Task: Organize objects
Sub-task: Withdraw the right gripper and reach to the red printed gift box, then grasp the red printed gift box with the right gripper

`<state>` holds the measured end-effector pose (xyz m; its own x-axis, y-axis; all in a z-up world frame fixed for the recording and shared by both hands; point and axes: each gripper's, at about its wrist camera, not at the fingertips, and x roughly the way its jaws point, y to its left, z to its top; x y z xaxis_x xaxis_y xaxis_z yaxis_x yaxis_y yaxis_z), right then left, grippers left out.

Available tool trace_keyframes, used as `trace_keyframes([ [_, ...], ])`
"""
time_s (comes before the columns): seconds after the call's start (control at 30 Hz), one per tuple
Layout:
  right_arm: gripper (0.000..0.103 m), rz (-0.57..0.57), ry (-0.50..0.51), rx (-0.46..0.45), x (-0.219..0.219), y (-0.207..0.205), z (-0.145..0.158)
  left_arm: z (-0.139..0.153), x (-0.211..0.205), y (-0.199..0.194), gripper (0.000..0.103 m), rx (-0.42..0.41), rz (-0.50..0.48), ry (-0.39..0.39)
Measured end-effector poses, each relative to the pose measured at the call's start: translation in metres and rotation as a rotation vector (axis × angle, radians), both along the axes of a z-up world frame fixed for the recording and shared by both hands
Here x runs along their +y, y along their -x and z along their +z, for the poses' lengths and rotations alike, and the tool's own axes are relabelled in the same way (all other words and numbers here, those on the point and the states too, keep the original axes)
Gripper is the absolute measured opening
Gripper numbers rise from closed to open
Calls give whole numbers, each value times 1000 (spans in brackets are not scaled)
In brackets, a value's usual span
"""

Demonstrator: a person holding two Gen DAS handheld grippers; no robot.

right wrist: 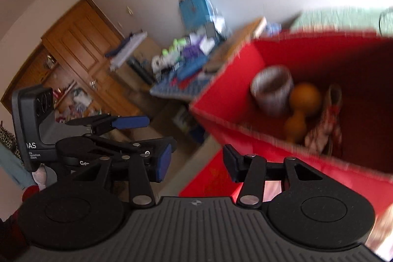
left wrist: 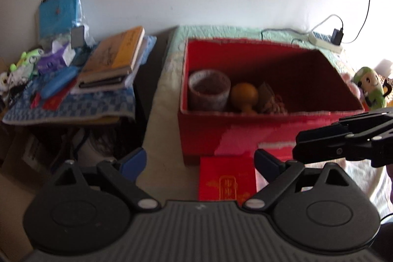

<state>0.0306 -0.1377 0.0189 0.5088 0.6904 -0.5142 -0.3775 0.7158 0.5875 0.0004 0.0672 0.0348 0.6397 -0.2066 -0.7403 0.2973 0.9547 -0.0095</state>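
Note:
An open red box point(left wrist: 245, 136) stands on the bed. Inside it are a roll of tape point(left wrist: 208, 89), an orange gourd-shaped toy point(left wrist: 244, 93) and a brownish bundle point(left wrist: 270, 98). The same box point(right wrist: 258, 139), tape point(right wrist: 271, 90) and toy point(right wrist: 303, 103) show blurred in the right wrist view. A flat red packet point(left wrist: 226, 179) lies in front of the box. My left gripper point(left wrist: 200, 161) is open and empty, just short of the packet. My right gripper point(right wrist: 196, 162) is open and empty beside the box; it also shows in the left wrist view point(left wrist: 343, 141).
A side table point(left wrist: 73, 109) left of the bed holds books point(left wrist: 115, 53), a blue pouch and small toys. A plush doll point(left wrist: 371, 87) sits right of the box. A power strip point(left wrist: 324, 39) with a cable lies behind. A wooden cabinet point(right wrist: 81, 46) stands far left.

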Motion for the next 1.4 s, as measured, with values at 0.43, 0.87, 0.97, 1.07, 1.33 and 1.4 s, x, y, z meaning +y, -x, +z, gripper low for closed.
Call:
trace_keyframes([
  [0.43, 52, -101, 75, 256, 11, -10, -43, -59, -27, -6, 95, 215, -102, 23],
  [0.87, 56, -71, 144, 357, 42, -31, -66, -72, -36, -8, 93, 186, -123, -16],
  [0.97, 57, -64, 139, 383, 47, -31, -73, -73, -36, -9, 93, 175, -124, -28],
  [1.07, 60, -68, 140, 398, 48, -31, -77, -73, -34, -8, 93, 162, -124, -39],
  [1.33, 61, -85, 132, 407, 38, -25, -80, -84, -30, -14, 85, 207, -119, -35],
  [1.4, 60, -82, 139, 405, 38, -26, -79, -84, -30, -12, 81, 204, -119, -33],
])
